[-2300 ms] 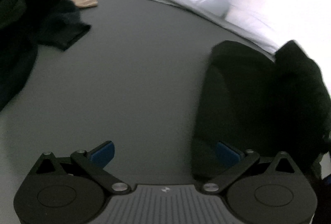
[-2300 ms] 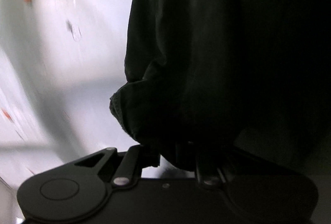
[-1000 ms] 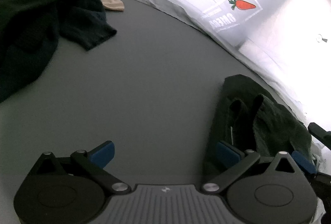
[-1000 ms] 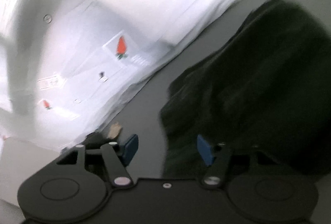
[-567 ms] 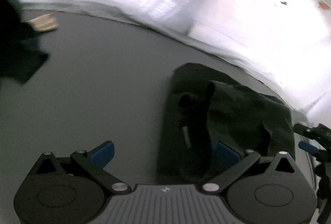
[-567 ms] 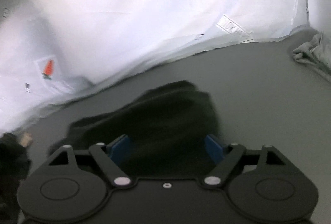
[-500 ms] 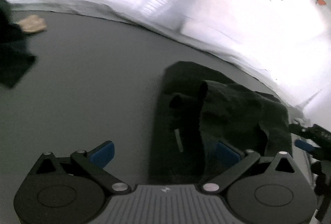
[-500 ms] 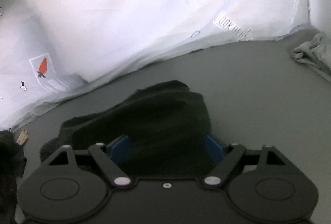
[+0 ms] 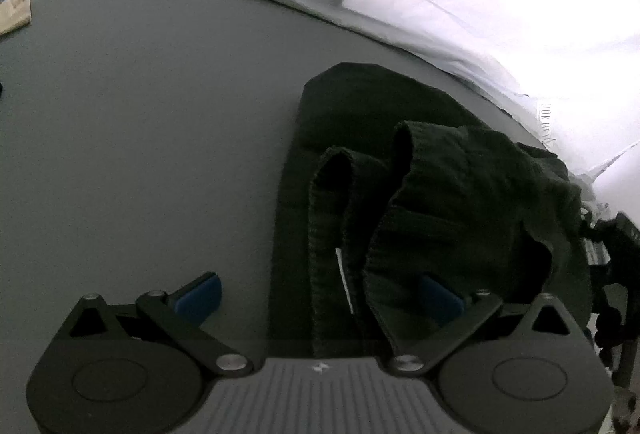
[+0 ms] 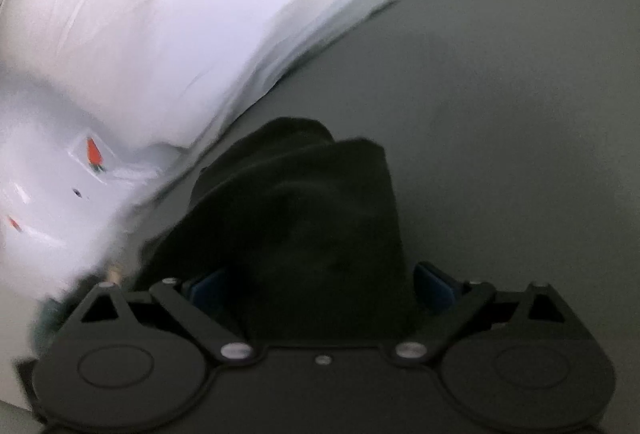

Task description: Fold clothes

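A dark green-black garment [image 9: 432,185] lies bunched on the grey table [image 9: 140,121] near the white sheet at the back. My left gripper [image 9: 320,298] is open; its right blue pad lies under a fold of the cloth, its left pad is over bare table. In the right wrist view the same garment [image 10: 304,218] lies between the open jaws of my right gripper [image 10: 320,290], with both blue pads showing at its sides. The right gripper also shows at the right edge of the left wrist view [image 9: 612,246].
A white plastic sheet with printed carrot marks [image 10: 120,33] rises along the table's back edge. A small tan item [image 9: 14,11] lies at the far left of the table. Grey table extends to the right of the garment [image 10: 520,113].
My right gripper opened and let the garment down onto the table. Both grippers have moved in closer to it, and the pile of dark clothes has left the left wrist view.
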Demonstrator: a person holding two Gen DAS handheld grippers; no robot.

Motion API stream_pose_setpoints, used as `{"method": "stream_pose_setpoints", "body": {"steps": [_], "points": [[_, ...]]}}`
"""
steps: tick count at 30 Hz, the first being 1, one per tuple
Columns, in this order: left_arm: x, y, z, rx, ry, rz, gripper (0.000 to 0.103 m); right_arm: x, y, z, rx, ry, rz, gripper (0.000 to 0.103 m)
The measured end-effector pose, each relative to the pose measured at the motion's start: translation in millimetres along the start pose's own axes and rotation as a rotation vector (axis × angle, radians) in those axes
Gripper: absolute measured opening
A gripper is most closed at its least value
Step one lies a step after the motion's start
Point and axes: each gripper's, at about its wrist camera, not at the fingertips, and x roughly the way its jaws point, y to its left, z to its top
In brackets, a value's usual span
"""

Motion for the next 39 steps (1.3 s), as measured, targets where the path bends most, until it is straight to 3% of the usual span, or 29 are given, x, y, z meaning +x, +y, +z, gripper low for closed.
{"method": "stream_pose_setpoints", "body": {"steps": [1, 2, 3, 4, 6, 8, 10, 14, 18, 23, 32, 39], "points": [[0, -3, -1, 0.004, -0.004, 0.011, 0.101, 2, -2, -1, 0.021, -0.001, 0.020, 0.096], [0, -6, -2, 0.007, -0.008, 0.020, 0.093, 2, -2, -2, 0.028, -0.002, 0.032, 0.089], [-1, -8, -2, -0.003, -0.005, -0.009, 0.072, 2, -1, -3, 0.039, -0.003, 0.040, 0.083], [-1, -11, -2, -0.013, -0.003, -0.036, 0.059, 0, -1, -5, 0.065, -0.006, 0.048, 0.079], [-1, -22, -3, -0.029, -0.020, 0.007, 0.051, -8, 2, -12, 0.076, -0.028, 0.068, 0.052], [-6, -40, -4, 0.027, -0.045, 0.057, 0.040, -18, 11, -27, 0.055, -0.057, 0.068, 0.033], [-14, -54, -5, 0.054, -0.072, 0.100, 0.019, -30, 16, -39, 0.071, -0.084, 0.086, 0.025], [-41, -64, -2, -0.001, -0.125, 0.034, 0.015, -61, 17, -56, 0.164, -0.134, 0.139, 0.020], [-59, -102, -5, 0.070, -0.165, 0.011, 0.015, -109, 1, -73, 0.284, -0.207, 0.242, 0.019], [-79, -164, -6, 0.170, -0.202, -0.080, 0.015, -180, -32, -89, 0.411, -0.337, 0.332, 0.019], [-67, -314, 8, 0.416, -0.222, -0.203, 0.015, -281, -123, -102, 0.635, -0.585, 0.500, 0.019], [-21, -451, 24, 0.602, -0.194, -0.262, 0.015, -329, -217, -97, 0.805, -0.751, 0.636, 0.019]]}}
